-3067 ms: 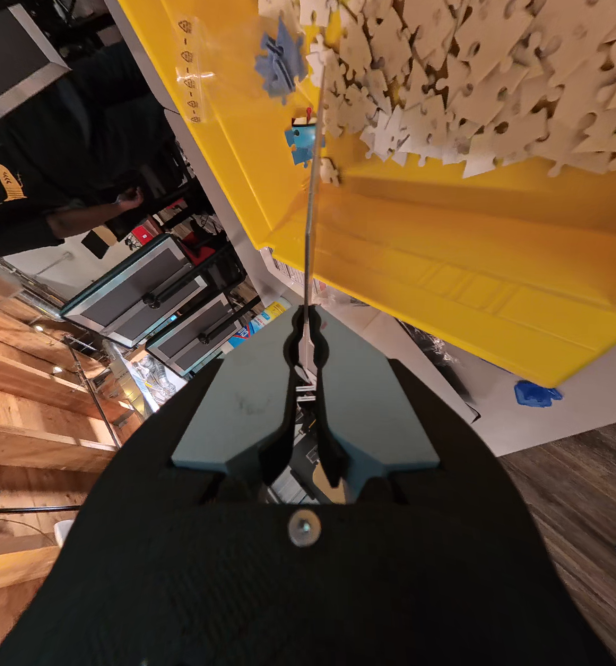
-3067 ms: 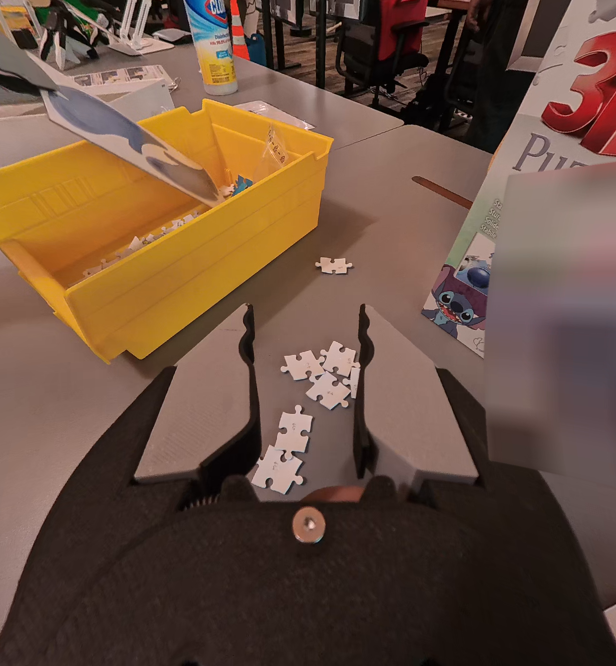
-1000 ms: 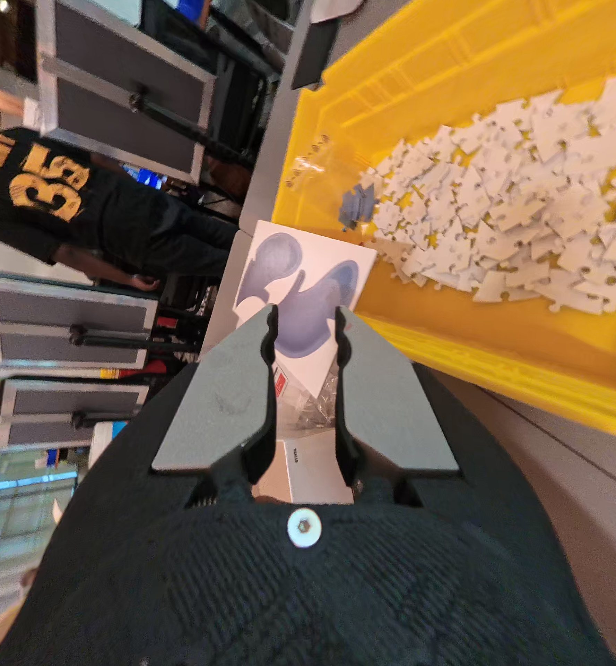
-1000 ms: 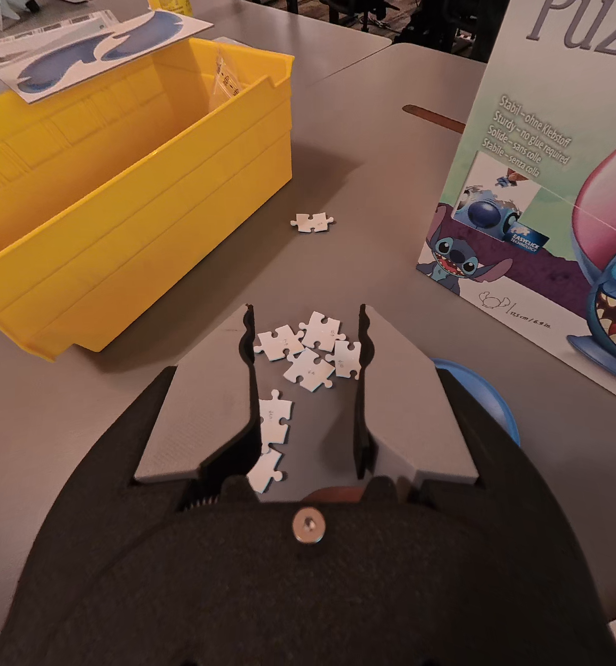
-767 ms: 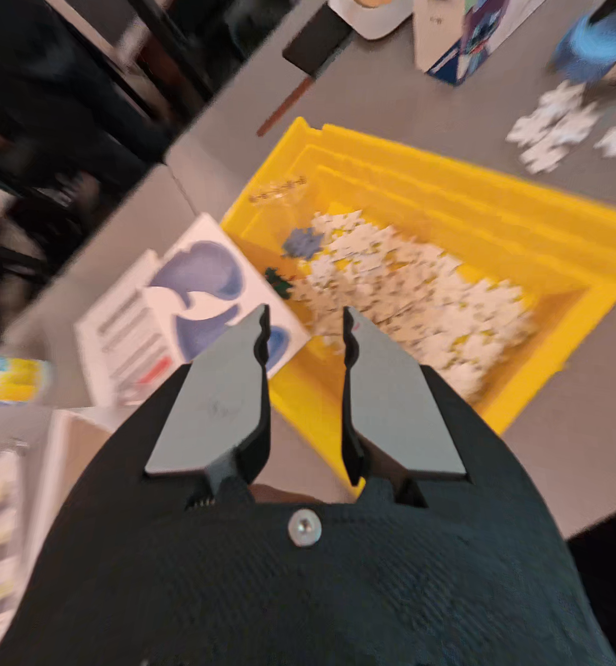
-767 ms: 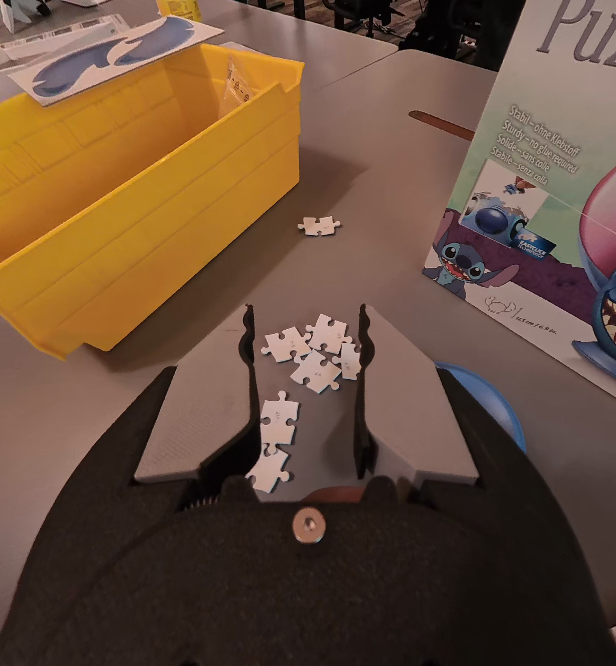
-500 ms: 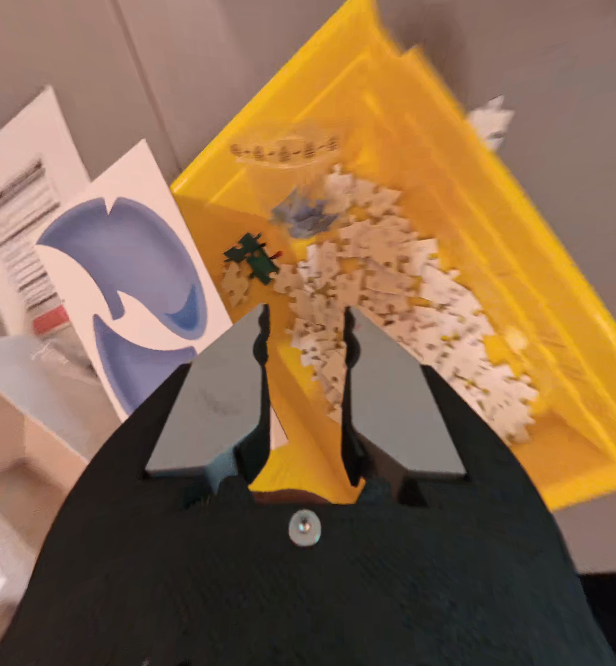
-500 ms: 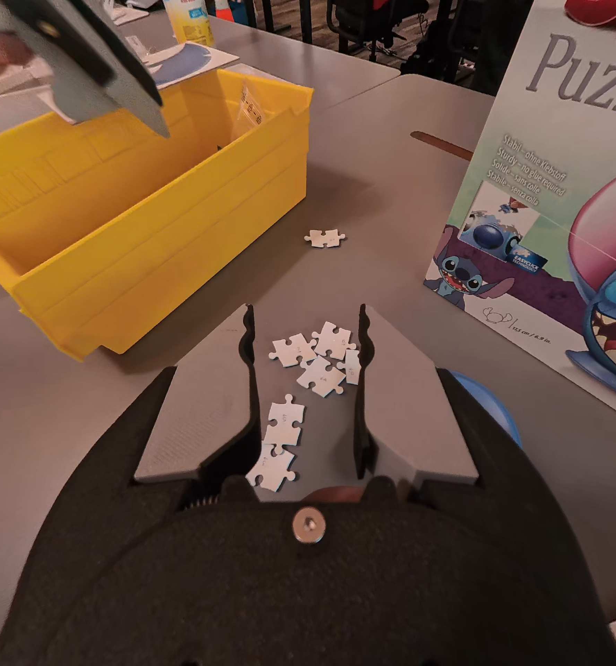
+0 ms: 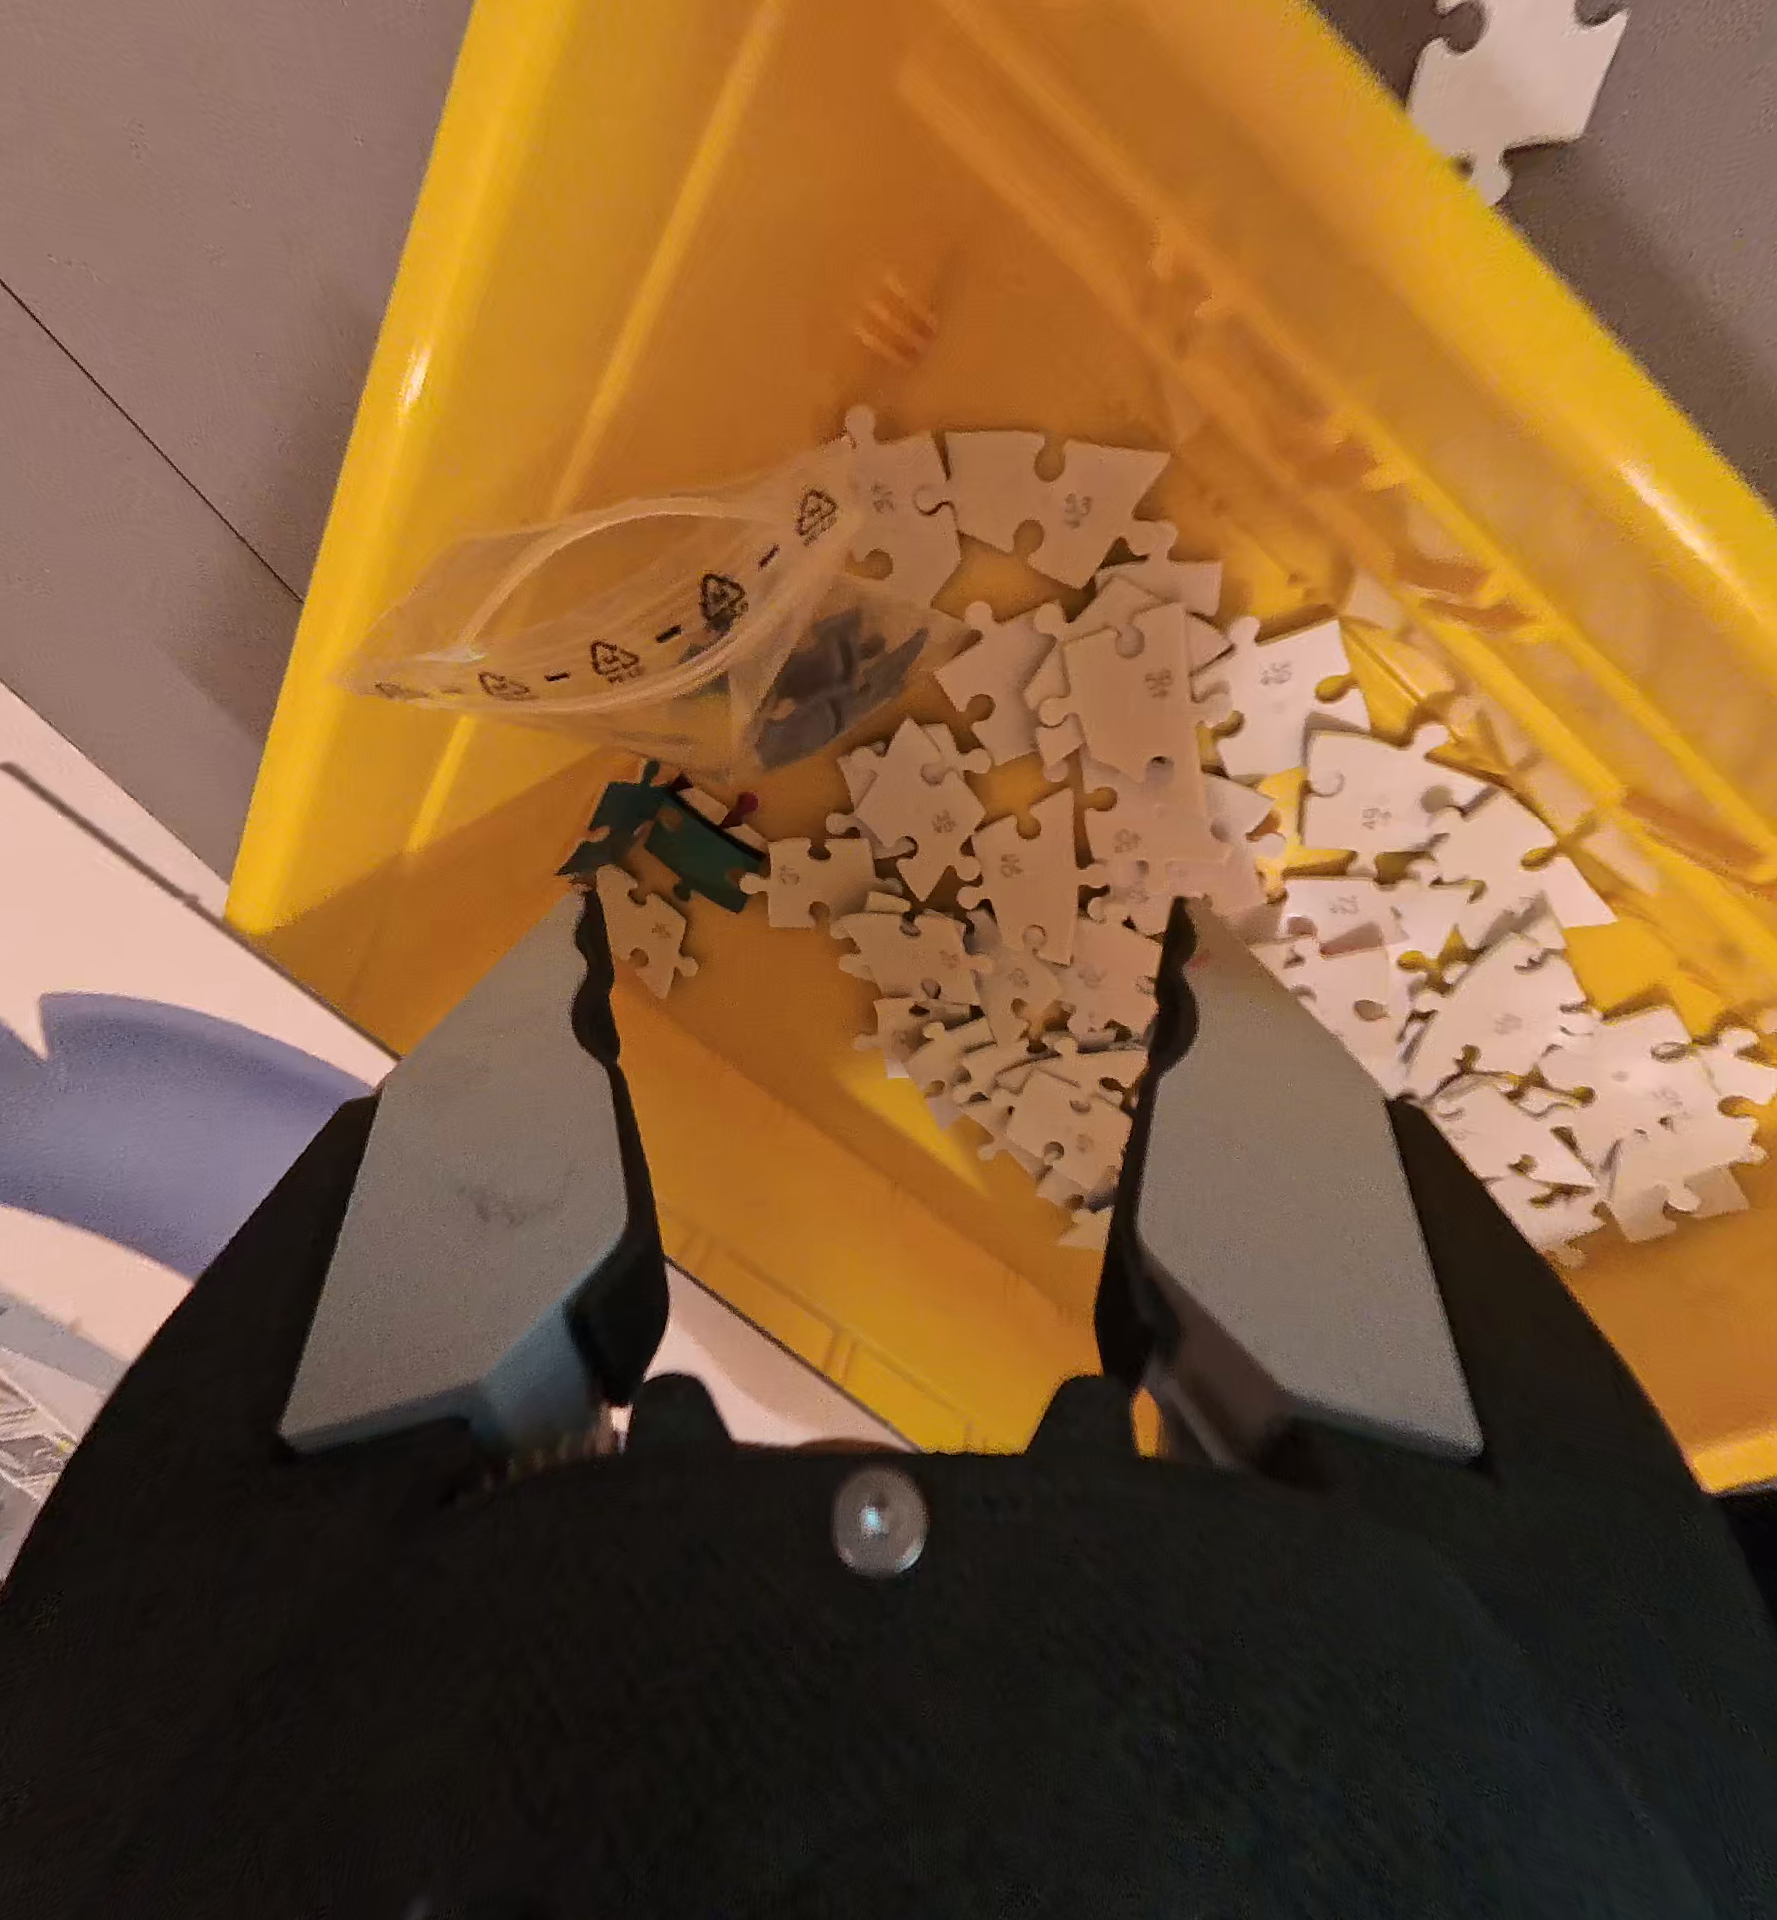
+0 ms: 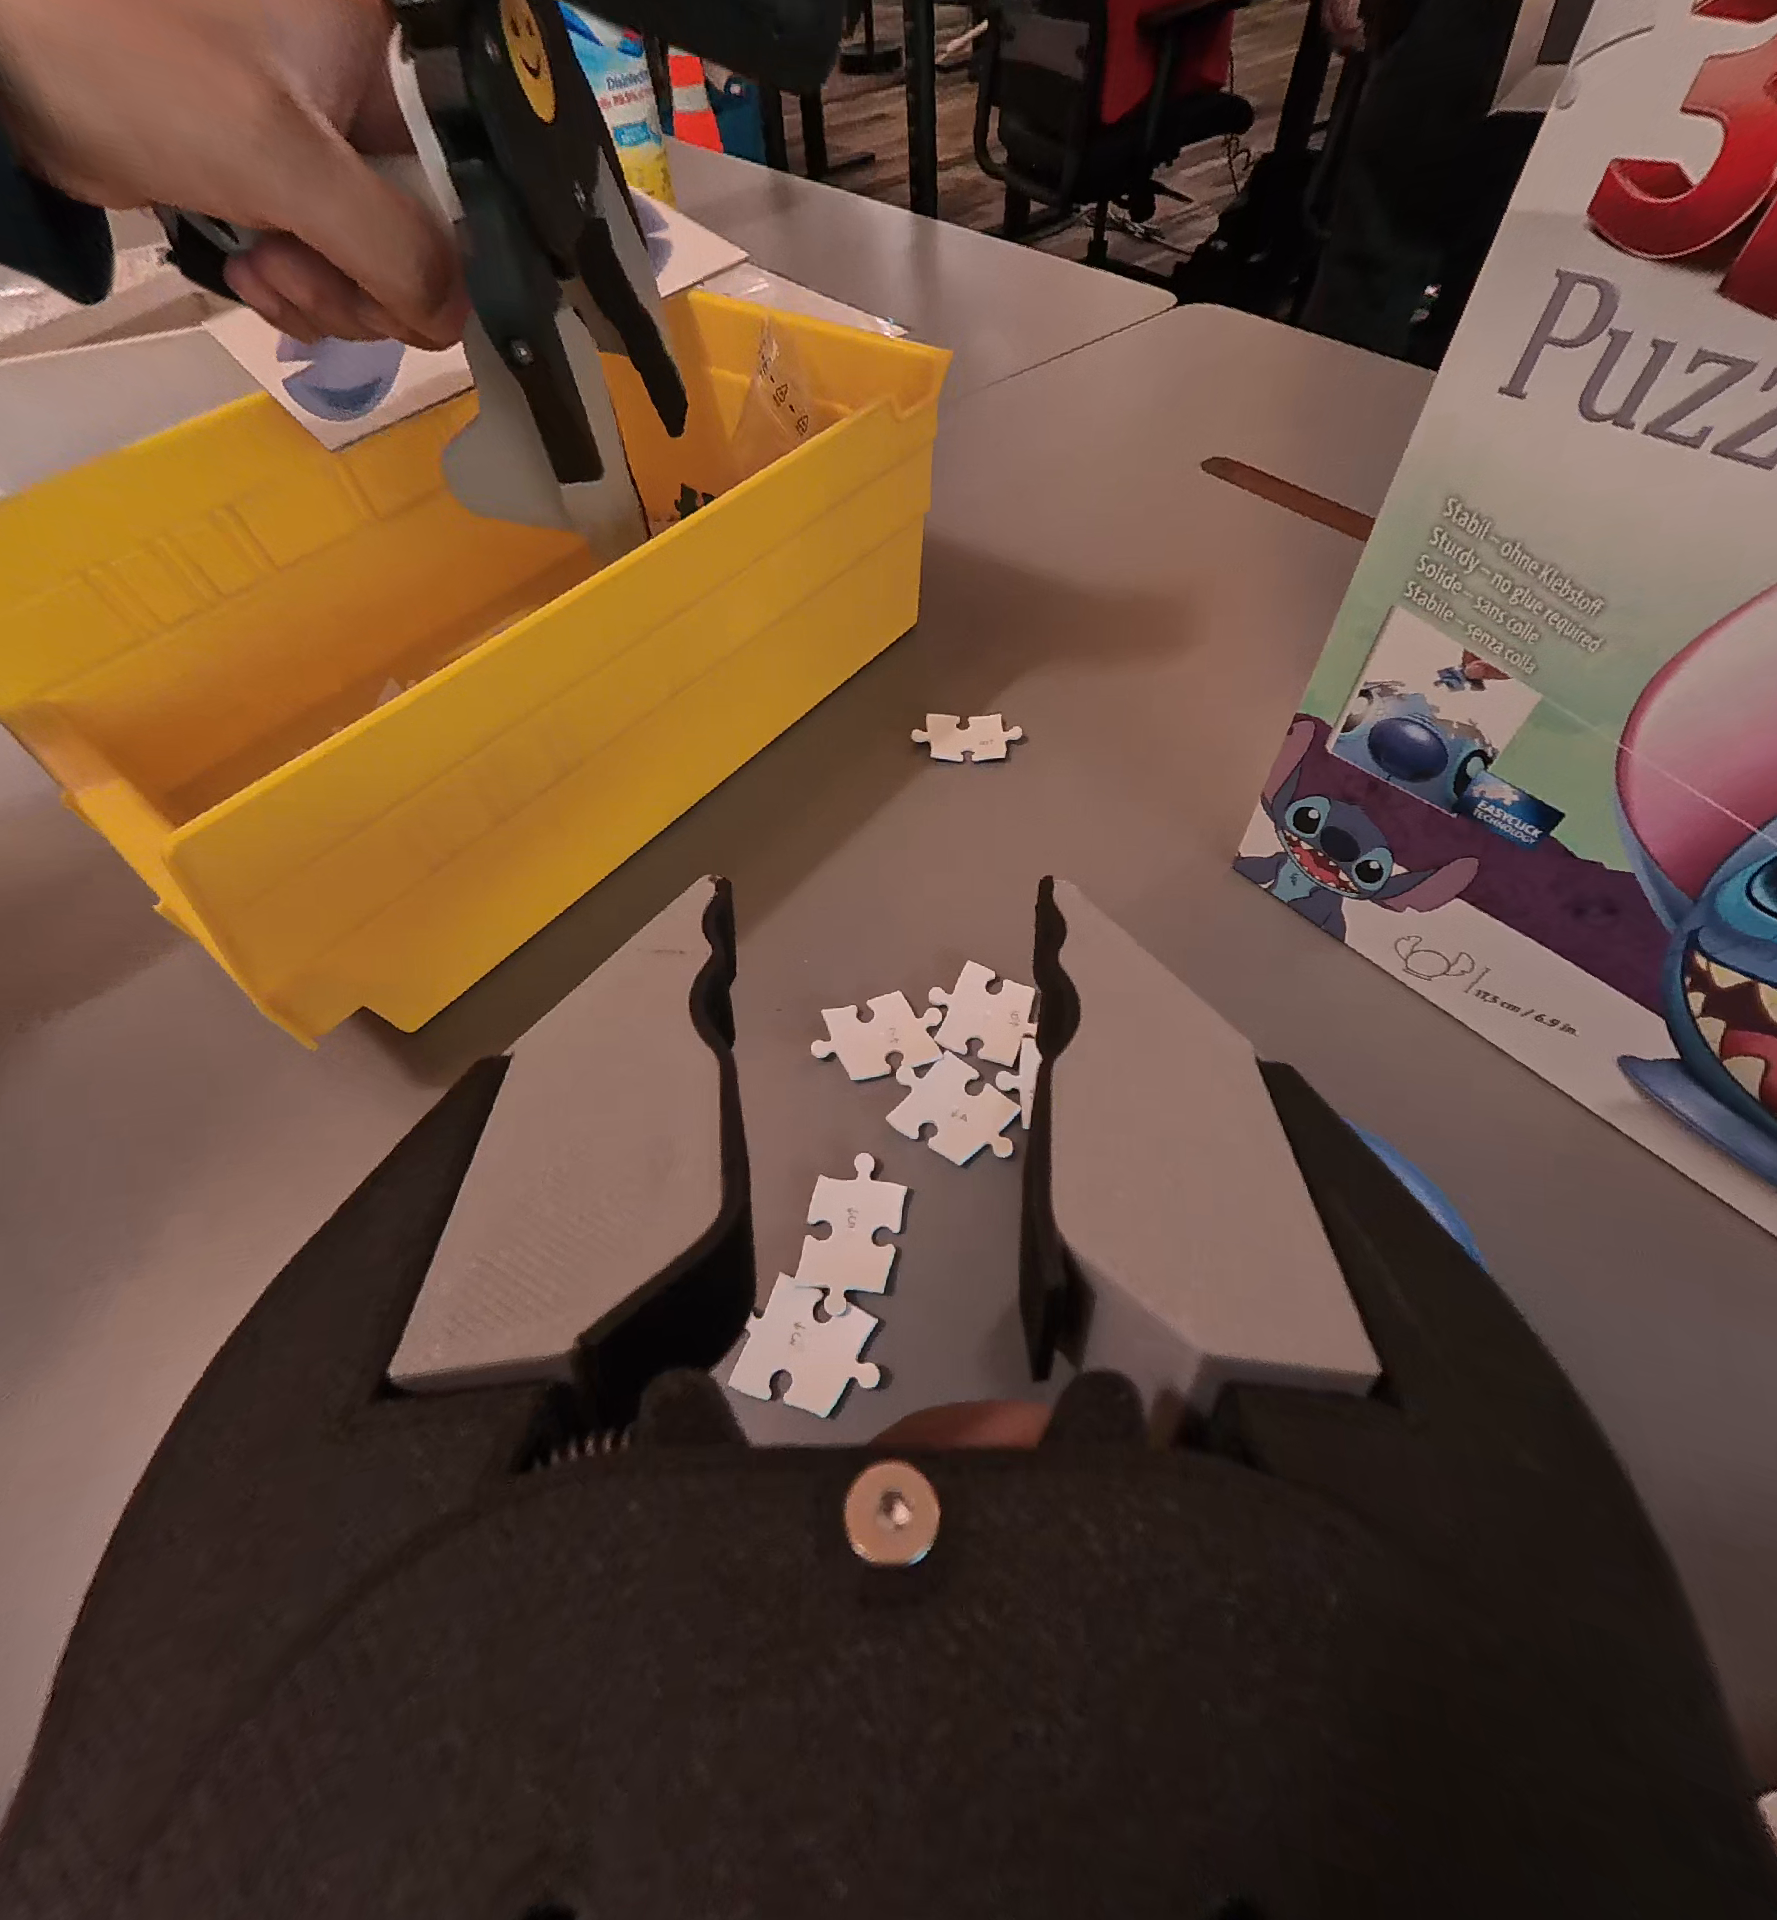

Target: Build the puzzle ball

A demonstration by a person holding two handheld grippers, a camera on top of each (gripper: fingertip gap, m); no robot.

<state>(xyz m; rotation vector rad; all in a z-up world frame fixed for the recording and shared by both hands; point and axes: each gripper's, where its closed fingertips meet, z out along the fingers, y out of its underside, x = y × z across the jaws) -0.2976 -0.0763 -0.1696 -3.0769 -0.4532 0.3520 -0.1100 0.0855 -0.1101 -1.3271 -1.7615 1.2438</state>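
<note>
A yellow bin (image 9: pixel 510 343) holds a heap of white, face-down puzzle pieces (image 9: pixel 1154 831), a clear plastic bag (image 9: pixel 645 644) with dark bits and a teal piece (image 9: pixel 676 831). My left gripper (image 9: pixel 879 925) is open and empty, lowered into the bin just above the heap; it also shows in the right wrist view (image 10: pixel 572 457), held by a hand. My right gripper (image 10: pixel 884 914) is open and empty above the grey table, over a loose cluster of white pieces (image 10: pixel 936 1060) and a joined pair (image 10: pixel 832 1288). Another joined pair (image 10: pixel 967 736) lies farther off.
The yellow bin (image 10: pixel 510 769) stands at the left of the grey table (image 10: pixel 1123 582). The puzzle box (image 10: pixel 1632 644) stands upright at the right. A white card with blue shapes (image 9: pixel 84 1101) leans on the bin's far rim. A blue round object (image 10: pixel 1424 1195) peeks from behind my right finger.
My left gripper swung from beside the bin down into it and opened wider over the heap. My right gripper barely moved and stayed open.
</note>
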